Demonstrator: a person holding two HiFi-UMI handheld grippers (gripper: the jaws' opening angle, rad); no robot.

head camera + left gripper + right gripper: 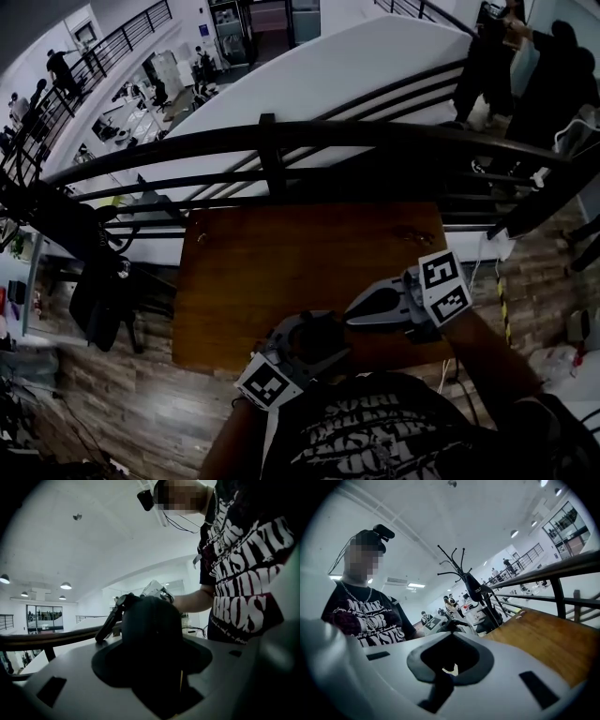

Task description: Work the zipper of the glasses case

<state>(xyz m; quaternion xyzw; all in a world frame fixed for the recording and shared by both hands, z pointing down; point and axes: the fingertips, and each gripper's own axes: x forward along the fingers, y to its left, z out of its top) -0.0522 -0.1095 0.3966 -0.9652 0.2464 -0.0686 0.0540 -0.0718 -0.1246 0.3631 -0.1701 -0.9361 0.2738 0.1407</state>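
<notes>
Holding the glasses case (152, 630) clamped in my left claw (319, 339), low centre over the table (300, 253) edge, I have my right claw (361, 314) pinched together at its rim. I'd pull steadily along the zipper, left braced.

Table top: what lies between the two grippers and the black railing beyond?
Bare table wood, in the head view; only small specks near the far corners, too small to identify.

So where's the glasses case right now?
In the left gripper view, the dark glasses case sits mid-frame, held by the left gripper, with the right gripper at its upper left.
</notes>
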